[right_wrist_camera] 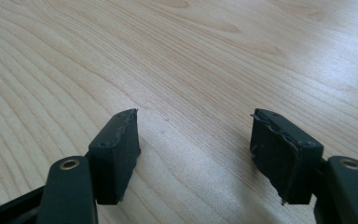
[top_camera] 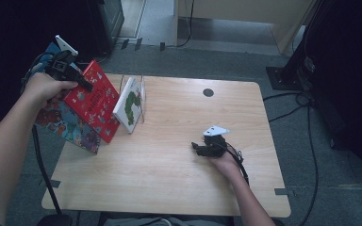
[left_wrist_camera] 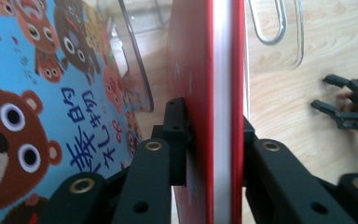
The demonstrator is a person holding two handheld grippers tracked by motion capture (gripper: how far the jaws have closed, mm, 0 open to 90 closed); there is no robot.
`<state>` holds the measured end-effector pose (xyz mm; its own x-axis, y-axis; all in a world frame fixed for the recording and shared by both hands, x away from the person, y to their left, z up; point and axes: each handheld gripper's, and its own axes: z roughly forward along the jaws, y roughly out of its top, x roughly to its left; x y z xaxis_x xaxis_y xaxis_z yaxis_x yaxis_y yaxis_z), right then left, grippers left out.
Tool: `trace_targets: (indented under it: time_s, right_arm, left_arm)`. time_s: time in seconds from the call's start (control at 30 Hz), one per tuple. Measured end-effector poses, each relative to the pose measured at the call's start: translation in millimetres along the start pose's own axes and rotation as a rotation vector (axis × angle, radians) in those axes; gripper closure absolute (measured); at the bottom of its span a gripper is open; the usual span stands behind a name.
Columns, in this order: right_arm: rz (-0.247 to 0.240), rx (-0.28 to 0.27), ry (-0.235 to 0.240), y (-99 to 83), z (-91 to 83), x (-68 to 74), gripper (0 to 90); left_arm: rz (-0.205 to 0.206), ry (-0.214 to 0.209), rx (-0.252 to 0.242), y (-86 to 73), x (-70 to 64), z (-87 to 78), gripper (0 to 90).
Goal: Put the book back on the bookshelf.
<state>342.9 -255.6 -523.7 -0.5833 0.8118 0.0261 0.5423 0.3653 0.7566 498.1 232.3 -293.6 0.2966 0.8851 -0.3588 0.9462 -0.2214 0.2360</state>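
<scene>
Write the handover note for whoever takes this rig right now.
Left gripper: shut on the red book, clamped at its top edge, book tilted over the table's left edge.
Right gripper: open, holding nothing, resting on the table.
Blue bear book leans behind the red one. White caterpillar book stands in the clear rack.
Left to do: probably rack the red book, then the blue.

High cam overhead; gripper cams close, all share table point(top_camera: 169, 160).
</scene>
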Motion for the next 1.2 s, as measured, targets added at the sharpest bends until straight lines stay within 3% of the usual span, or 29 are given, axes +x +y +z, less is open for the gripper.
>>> trace_targets:
  time_s: [0.1, 0.3, 0.6, 0.83, 1.03, 1.2]
  right_arm:
    - [0.001, 0.0, 0.0, 0.0, 0.0, 0.0, 32.3]
    - [0.0, -0.001, -0.001, 0.0, 0.0, 0.0, 32.3]
    - [0.0, -0.001, -0.001, 0.0, 0.1, 0.0, 32.3]
    - [0.0, -0.001, -0.002, 0.0, 0.1, 0.0, 32.3]
    - [0.007, -0.001, -0.011, 0.0, 0.1, 0.4, 32.3]
    - [0.008, 0.0, -0.012, -0.1, 0.0, 0.5, 32.3]
  left_arm:
    - [-0.015, 0.015, 0.01, 1.5, 2.5, -1.9, 79.6]
    - [-0.062, 0.014, -0.02, 12.1, 5.5, -10.1, 79.7]
    - [-0.106, 0.027, -0.055, 24.5, 12.4, -4.0, 79.6]
    - [-0.137, 0.009, -0.099, 28.2, 17.9, -11.9, 79.8]
    - [-0.141, 0.01, -0.128, 30.0, 21.6, -2.8, 79.8]
    - [-0.156, 0.013, -0.122, 30.2, 25.2, 5.6, 79.6]
